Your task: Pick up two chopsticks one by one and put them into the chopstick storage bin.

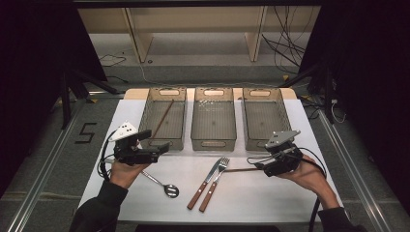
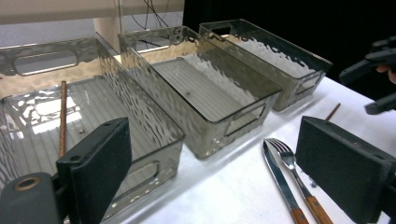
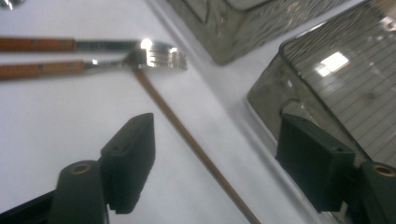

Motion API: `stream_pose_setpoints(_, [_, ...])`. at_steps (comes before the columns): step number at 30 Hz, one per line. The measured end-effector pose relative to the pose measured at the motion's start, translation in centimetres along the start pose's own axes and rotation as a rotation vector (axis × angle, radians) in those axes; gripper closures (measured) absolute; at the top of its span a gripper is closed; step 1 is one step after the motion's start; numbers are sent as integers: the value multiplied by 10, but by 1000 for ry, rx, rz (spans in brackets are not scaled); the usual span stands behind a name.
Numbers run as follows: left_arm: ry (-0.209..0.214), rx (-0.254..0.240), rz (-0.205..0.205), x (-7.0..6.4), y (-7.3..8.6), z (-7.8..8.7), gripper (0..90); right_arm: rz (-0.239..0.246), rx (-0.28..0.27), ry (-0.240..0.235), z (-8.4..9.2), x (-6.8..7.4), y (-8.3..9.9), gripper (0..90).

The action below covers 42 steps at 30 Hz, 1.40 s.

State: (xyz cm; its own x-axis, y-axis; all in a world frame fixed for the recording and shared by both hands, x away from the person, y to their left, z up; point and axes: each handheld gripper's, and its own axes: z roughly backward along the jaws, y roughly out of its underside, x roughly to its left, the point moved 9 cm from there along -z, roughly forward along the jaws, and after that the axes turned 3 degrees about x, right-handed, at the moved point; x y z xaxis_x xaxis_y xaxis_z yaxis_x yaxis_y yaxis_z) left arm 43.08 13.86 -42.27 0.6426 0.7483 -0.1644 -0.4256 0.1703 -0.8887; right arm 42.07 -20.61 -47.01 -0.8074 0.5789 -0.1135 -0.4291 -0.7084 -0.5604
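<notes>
Nearest the lens in the right gripper view we find the right gripper (image 3: 212,161), its two black jaws spread wide with a thin brown wooden chopstick (image 3: 187,131) lying on the white table (image 3: 56,121) between them; the pads do not touch it. The stick runs from under the gripper up to the tines of a steel fork with a wooden handle (image 3: 156,57), which lies just beside a matching wooden-handled table knife (image 3: 100,45).

In the high view the left gripper (image 1: 159,145) hangs at the near end of the left-hand tray of three clear smoked plastic trays (image 1: 153,99). Its jaws also stand apart and hold nothing.

Progress, as we judge it: the work appears to be sorting cutlery into the trays. One second brown chopstick (image 1: 162,119) already lies slanted in the left tray. The middle tray (image 1: 195,116) and right tray (image 1: 247,116) hold no cutlery that we can see. Left on the table are the chopstick, fork, knife and a steel spoon (image 1: 170,189) near the left hand. The pick-up of the table chopstick is not yet made.
</notes>
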Motion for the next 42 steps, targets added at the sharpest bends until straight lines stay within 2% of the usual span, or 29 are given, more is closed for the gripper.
stream_pose_setpoints(4, [15, -11, -17, -9, 5, 2, 105, 56, 102, -40, -9, -2, 8, 341])
stream_pose_setpoints(5, [17, -14, -20, -11, 7, 2, 105, 91, 126, -44, -11, -3, 10, 351])
stream_pose_setpoints(9, [20, -24, -37, -17, 12, 3, 105, 167, 225, -60, -21, -4, 17, 399])
stream_pose_setpoints(14, [25, -24, -60, -23, 19, 4, 106, 228, 309, -73, -34, -7, 24, 430])
stream_pose_setpoints(19, [41, -42, -66, -29, 22, 6, 103, 282, 373, -77, -46, -8, 28, 469])
stream_pose_setpoints(20, [42, -42, -68, -30, 22, 7, 99, 280, 388, -73, -47, -8, 28, 479])
stream_pose_setpoints(28, [45, -54, -61, -31, 25, 10, 74, 325, 444, -111, -57, -11, 31, 595])
stream_pose_setpoints(30, [43, -53, -64, -31, 26, 9, 74, 342, 441, -118, -59, -12, 32, 612])
stream_pose_setpoints(32, [43, -49, -63, -31, 27, 9, 74, 343, 458, -126, -59, -12, 33, 631])
stream_pose_setpoints(37, [41, -43, -71, -31, 28, 9, 74, 353, 456, -127, -61, -12, 33, 682])
stream_pose_setpoints(42, [39, -43, -73, -31, 28, 9, 74, 363, 477, -135, -64, -11, 34, 719])
